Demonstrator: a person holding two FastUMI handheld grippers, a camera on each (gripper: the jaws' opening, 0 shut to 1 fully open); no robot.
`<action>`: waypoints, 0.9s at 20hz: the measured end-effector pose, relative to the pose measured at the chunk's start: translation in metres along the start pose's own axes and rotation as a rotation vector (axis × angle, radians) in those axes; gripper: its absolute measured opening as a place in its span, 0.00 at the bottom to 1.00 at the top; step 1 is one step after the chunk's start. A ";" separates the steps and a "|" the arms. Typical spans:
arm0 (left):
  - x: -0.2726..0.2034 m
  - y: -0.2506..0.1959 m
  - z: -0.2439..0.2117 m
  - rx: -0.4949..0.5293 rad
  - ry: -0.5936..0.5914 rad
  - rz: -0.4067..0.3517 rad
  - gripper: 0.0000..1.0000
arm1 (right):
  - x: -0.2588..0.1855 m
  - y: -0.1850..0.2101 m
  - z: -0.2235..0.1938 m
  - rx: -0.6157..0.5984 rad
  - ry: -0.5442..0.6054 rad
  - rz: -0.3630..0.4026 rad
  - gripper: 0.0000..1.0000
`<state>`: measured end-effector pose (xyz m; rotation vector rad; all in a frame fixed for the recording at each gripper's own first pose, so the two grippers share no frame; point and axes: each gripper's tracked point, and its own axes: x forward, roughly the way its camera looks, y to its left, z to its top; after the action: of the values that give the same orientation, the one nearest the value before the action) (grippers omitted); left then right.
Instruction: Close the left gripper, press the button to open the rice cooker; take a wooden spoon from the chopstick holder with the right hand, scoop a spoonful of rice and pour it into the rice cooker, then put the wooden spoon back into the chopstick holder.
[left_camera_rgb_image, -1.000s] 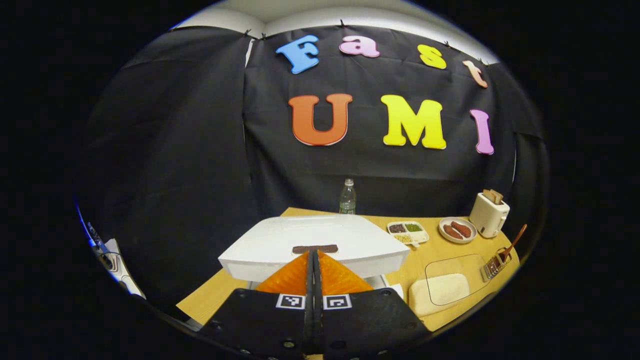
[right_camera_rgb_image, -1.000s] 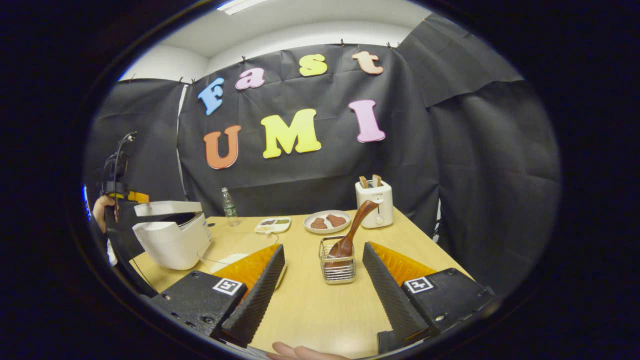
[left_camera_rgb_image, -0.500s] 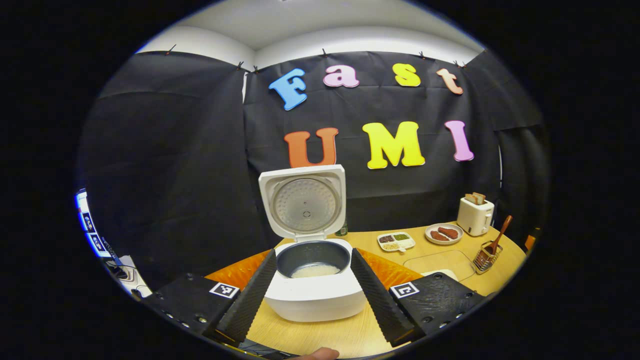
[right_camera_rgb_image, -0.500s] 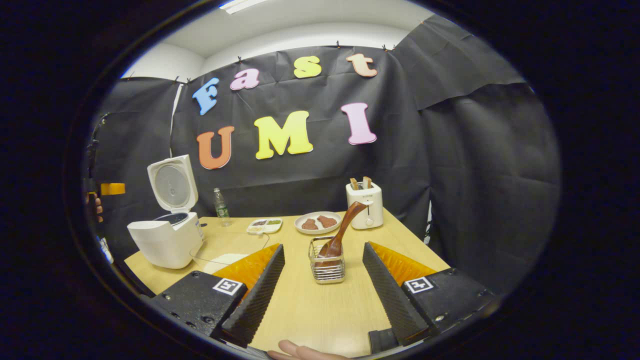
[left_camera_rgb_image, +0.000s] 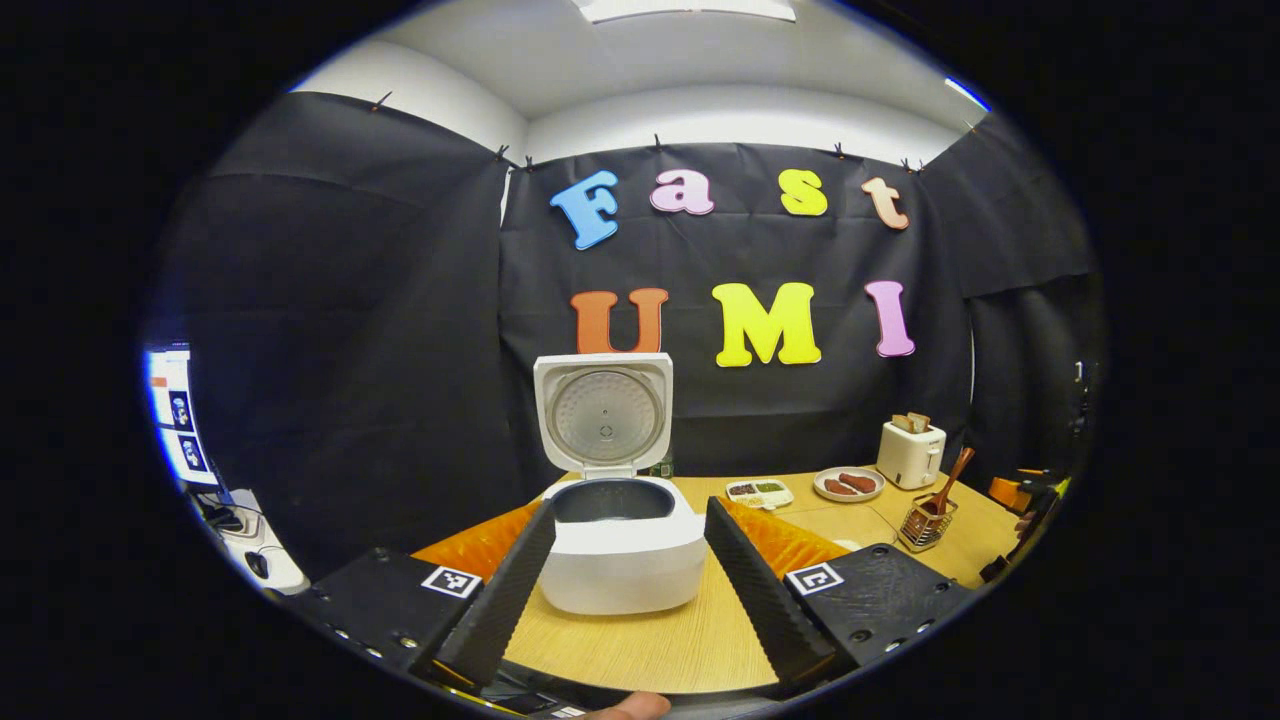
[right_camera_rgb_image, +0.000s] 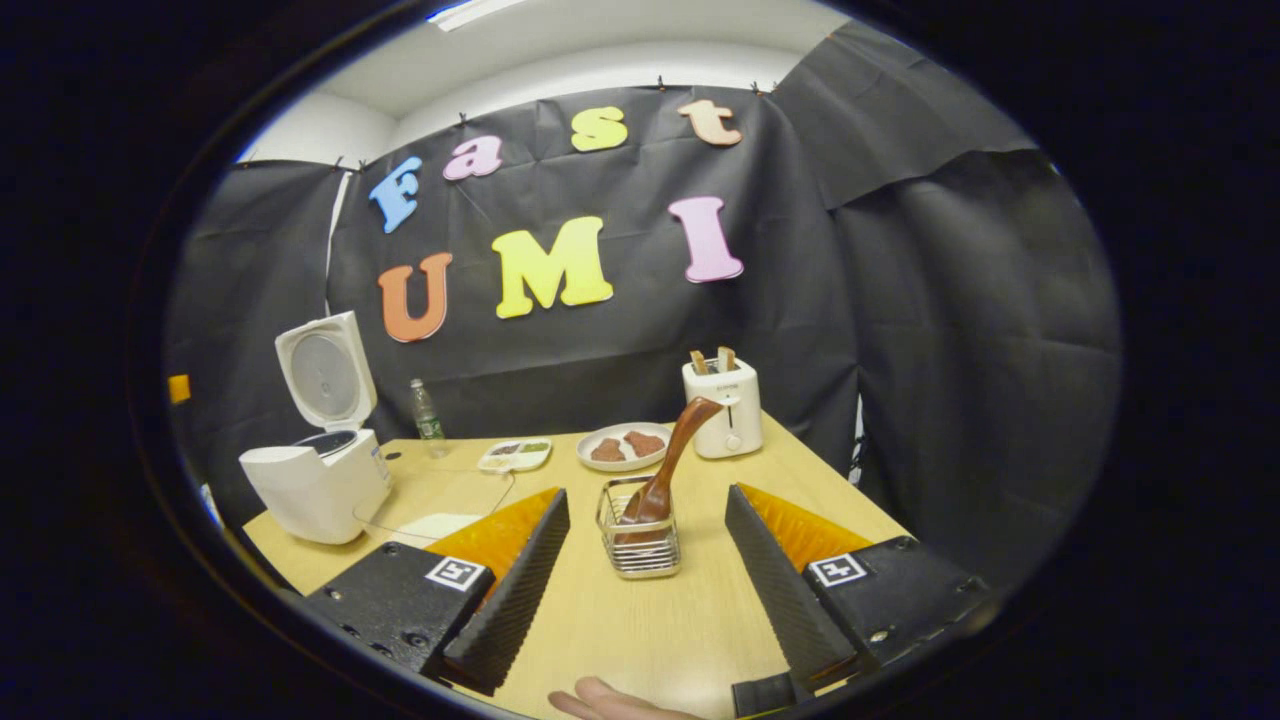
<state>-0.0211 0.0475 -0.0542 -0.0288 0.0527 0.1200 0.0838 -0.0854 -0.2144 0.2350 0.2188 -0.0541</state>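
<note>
The rice cooker (left_camera_rgb_image: 622, 555) stands open on the wooden table (left_camera_rgb_image: 660, 645), its lid (left_camera_rgb_image: 603, 412) raised upright at the back, directly ahead of the left gripper (left_camera_rgb_image: 625, 570) and framed between its two widely spread fingers, which touch nothing. The dark inner pot is visible from this low angle, but what lies in it cannot be made out. In the right gripper view the same cooker (right_camera_rgb_image: 318, 480) sits far off to the gripper's left, near the table's edge, lid (right_camera_rgb_image: 325, 380) up. Straight ahead of the right gripper (right_camera_rgb_image: 640, 560), close in front and between its wide-open, empty fingers, the wire chopstick holder (right_camera_rgb_image: 638, 530) stands on the table with the wooden spoon (right_camera_rgb_image: 668, 465) leaning in it, bowl end down inside the basket and handle tilted up and to the gripper's right. From the left gripper the holder (left_camera_rgb_image: 922, 522) and spoon (left_camera_rgb_image: 950, 478) appear small, far to its right. Beyond the holder lie a plate (right_camera_rgb_image: 622, 447) of brown food, a white toaster (right_camera_rgb_image: 722, 405) with bread slices in its slots, a small divided dish (right_camera_rgb_image: 515, 455) and a bottle (right_camera_rgb_image: 425, 410) near the black cloth wall; their details are too small to tell. A clear container holding something white (right_camera_rgb_image: 430, 522) is partly hidden behind the right gripper's left finger. A fingertip of the person's hand (right_camera_rgb_image: 600, 700) is cut off at the bottom of the right gripper view; another fingertip (left_camera_rgb_image: 630, 706) shows at the bottom of the left gripper view.
</note>
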 end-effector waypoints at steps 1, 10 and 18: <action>-0.007 0.001 -0.005 -0.001 -0.001 -0.005 0.95 | 0.009 0.000 0.001 0.002 0.001 -0.001 1.00; -0.057 0.035 -0.037 0.049 -0.015 0.066 0.95 | 0.115 -0.014 -0.008 -0.014 0.078 -0.041 1.00; -0.072 0.036 -0.036 -0.012 -0.028 0.000 0.95 | 0.167 -0.017 -0.008 0.029 0.088 -0.122 0.88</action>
<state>-0.0989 0.0735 -0.0874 -0.0396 0.0239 0.1203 0.2433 -0.1046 -0.2626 0.2528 0.3197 -0.1679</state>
